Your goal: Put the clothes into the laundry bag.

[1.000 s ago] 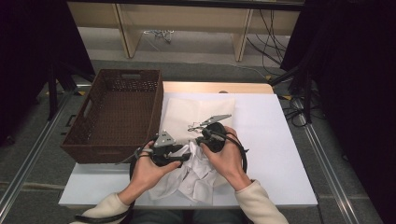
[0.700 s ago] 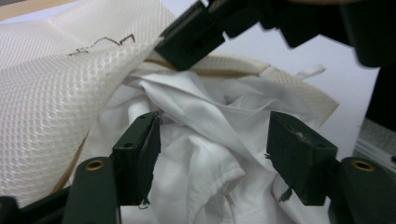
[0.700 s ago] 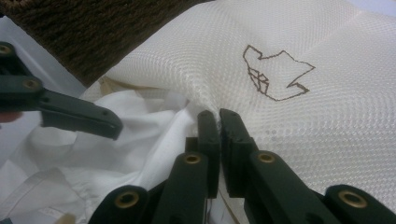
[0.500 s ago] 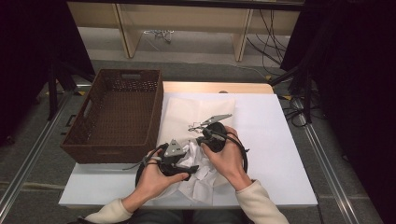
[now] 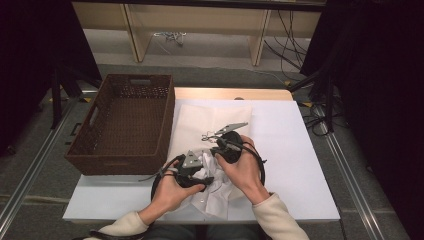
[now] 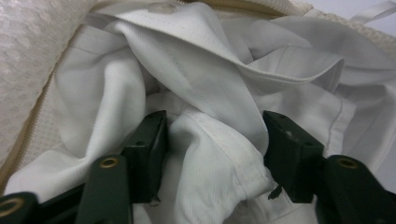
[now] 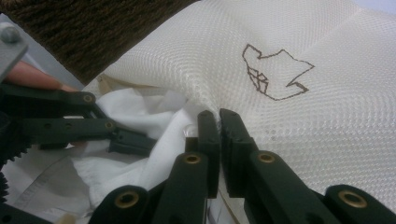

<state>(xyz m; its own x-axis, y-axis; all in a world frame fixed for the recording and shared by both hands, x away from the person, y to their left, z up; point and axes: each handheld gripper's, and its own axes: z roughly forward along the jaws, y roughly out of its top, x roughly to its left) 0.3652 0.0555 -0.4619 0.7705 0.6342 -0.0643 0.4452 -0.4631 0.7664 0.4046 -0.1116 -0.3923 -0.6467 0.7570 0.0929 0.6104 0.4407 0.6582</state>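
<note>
A cream mesh bag (image 5: 210,117) with a brown stitched outline (image 7: 275,74) lies flat on the white table (image 5: 300,165). A crumpled white shirt (image 5: 215,200) spills from its near end. My right gripper (image 7: 218,123) is shut on the mesh bag (image 7: 303,116) at its edge, just above the shirt (image 7: 140,116). My left gripper (image 6: 212,140) has a thick fold of the shirt (image 6: 215,93) between its jaws. Those jaws have just been closing, and the fold still looks puffy, not squeezed. The mesh (image 6: 28,60) arches over the shirt. In the high view the left gripper (image 5: 202,175) and right gripper (image 5: 214,150) sit close together.
A dark woven basket (image 5: 117,162) stands at the table's left, right against the bag; its wall (image 7: 93,28) is just beyond my right gripper. Bare white table lies to the right. Beyond the table's far edge are shelf legs and cables on the floor.
My left gripper has shifted a little right and toward the near edge, down into the shirt. The right gripper has stayed put on the bag.
</note>
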